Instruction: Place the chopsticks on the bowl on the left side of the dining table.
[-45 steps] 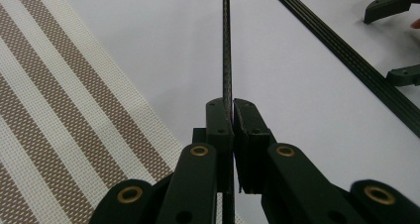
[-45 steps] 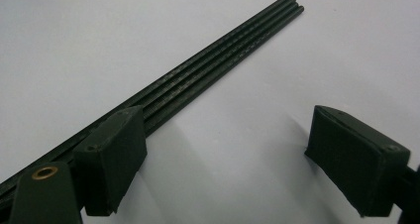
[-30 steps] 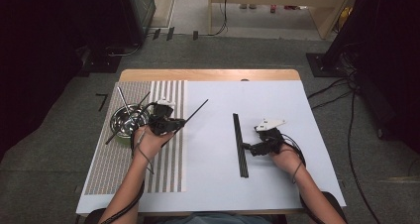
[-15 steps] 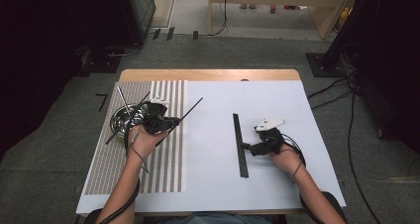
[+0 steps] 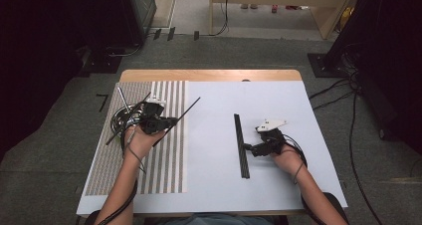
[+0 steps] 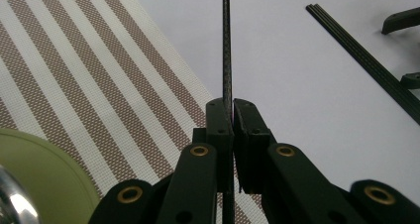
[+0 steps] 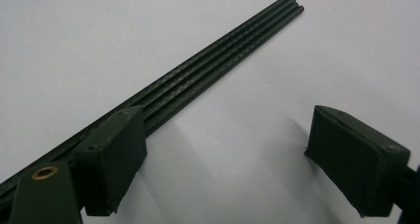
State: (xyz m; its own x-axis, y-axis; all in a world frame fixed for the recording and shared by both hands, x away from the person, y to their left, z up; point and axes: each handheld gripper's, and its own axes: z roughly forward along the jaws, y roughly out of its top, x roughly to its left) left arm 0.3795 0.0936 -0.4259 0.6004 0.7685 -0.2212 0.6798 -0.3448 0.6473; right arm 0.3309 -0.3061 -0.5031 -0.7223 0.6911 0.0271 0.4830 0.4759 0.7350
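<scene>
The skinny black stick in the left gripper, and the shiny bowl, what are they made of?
The stick looks like carbon fibre: matt black with a fine woven speckle along it, though painted plastic is possible. It is clamped in the left gripper. The bowl looks like polished metal, probably steel, since it glints silver and mirrors light.

A white-topped table with a wooden far edge is being surrounded by grey carpeted floor. Black cables are being trailed across the carpet at the right. Dark equipment is being kept in shadow at both sides, while pale wooden furniture is being lit beyond the table.
</scene>
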